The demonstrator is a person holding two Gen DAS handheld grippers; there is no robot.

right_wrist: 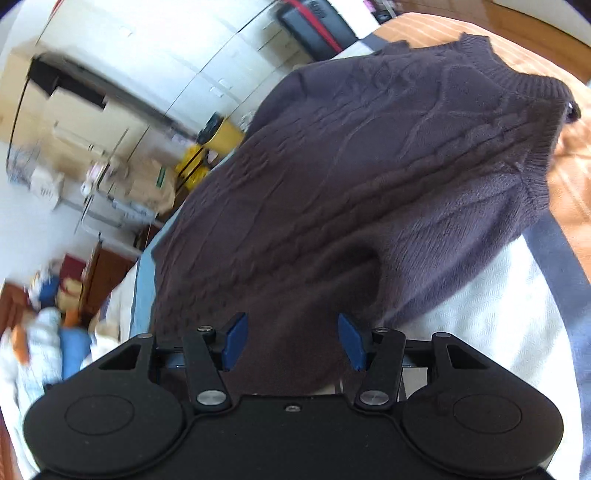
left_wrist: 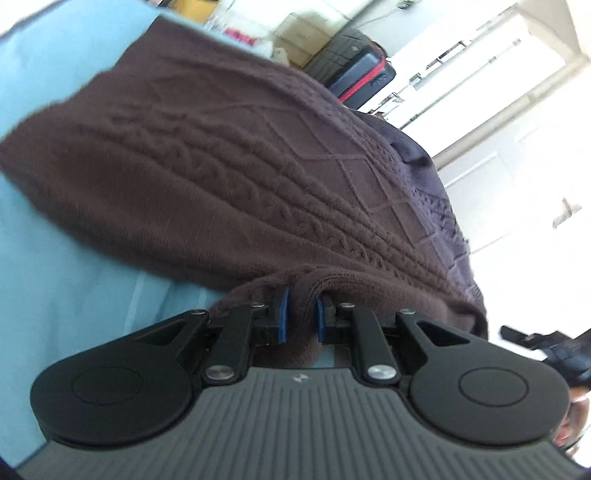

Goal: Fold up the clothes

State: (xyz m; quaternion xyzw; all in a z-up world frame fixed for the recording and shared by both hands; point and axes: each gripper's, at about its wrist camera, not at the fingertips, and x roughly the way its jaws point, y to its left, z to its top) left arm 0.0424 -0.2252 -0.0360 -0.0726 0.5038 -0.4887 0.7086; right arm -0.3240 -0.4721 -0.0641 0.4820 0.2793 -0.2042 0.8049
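Brown cable-knit sweater point(left_wrist: 229, 177) lies on blue sheet point(left_wrist: 55, 258). We see L gripper point(left_wrist: 302, 314) at 6 o'clock, pads pinched on a bunched edge. R gripper point(right_wrist: 291, 341), 6 o'clock in R view, jaws apart over sweater point(right_wrist: 369, 177), gripping nothing; ribbed hem at 1 o'clock.

Bright daylight washes out white cabinet doors point(right_wrist: 221, 70) – cardboard boxes point(right_wrist: 74, 110) stacked beside them, a black suitcase with red trim point(left_wrist: 362, 75) near a tyre point(left_wrist: 341, 46), wooden floor point(right_wrist: 480, 11) beyond.
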